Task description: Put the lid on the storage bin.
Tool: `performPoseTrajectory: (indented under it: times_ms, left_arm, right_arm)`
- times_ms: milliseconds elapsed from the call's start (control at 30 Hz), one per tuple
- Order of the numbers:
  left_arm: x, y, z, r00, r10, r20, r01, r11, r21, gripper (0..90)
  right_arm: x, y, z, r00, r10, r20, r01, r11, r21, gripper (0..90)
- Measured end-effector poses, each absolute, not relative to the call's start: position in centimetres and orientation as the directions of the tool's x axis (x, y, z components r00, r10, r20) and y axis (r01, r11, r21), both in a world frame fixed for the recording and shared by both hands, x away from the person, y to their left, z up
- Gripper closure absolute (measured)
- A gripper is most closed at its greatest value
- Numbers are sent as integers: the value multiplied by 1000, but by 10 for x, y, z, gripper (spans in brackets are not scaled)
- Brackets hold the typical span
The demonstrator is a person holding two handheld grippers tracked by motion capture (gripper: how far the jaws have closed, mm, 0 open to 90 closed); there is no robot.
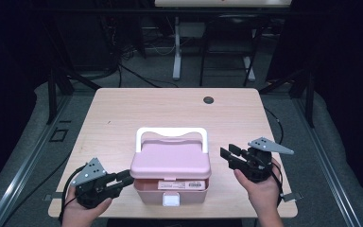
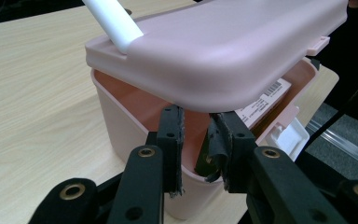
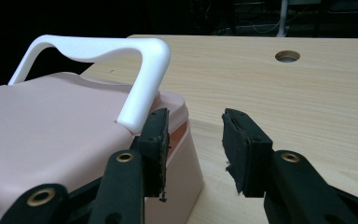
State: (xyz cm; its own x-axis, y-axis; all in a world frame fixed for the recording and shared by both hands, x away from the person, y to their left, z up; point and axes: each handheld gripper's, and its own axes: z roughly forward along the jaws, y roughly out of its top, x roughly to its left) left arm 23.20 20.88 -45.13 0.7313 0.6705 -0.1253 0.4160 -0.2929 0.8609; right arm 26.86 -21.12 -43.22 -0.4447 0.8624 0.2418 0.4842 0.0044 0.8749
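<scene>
Pink storage box [image 1: 171, 182] at the table's [image 1: 123, 113] near edge, its lid [image 1: 171, 160] propped ajar.
Left gripper [image 1: 123, 178], jaws slightly parted, apparently lifts the lid's left edge; right gripper [image 1: 230, 153] waits open. Raise evenly, steadying the box.

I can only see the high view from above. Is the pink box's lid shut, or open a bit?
Observer: Open a bit. The left gripper view shows the lid raised off the pink box, with a gap between them.
Operator: Where is the left hand-held gripper poking?
Observer: The left hand-held gripper has its jaw tips just under the lid's edge, above the box's rim.
Operator: Is the other one grabbing the handle?
Observer: No. The right hand-held gripper is open and holds nothing. One jaw is beside the foot of the white handle, and the other is over the table.
</scene>
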Motion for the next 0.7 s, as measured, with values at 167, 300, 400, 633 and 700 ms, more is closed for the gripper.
performPoseTrajectory:
  times_ms: [167,300,400,633,700]
  left_arm:
    - [232,209,-454,730,671,-128,415,-287,863,733]
    - [230,208,-456,729,673,-126,419,-292,860,732]
    - [230,209,-457,728,674,-127,417,-288,862,733]
    - [228,210,-462,730,671,-133,422,-288,860,733]
    - [227,211,-463,732,669,-133,423,-293,857,733]
  right_arm:
    - [268,-212,-432,-444,861,247,485,-1,875,607]
    - [268,-212,-433,-443,861,250,488,-2,873,607]
    - [268,-212,-433,-443,861,250,488,-3,873,607]
    - [268,-212,-433,-441,861,252,489,-4,872,607]
    - [268,-212,-434,-441,861,252,488,-5,873,607]
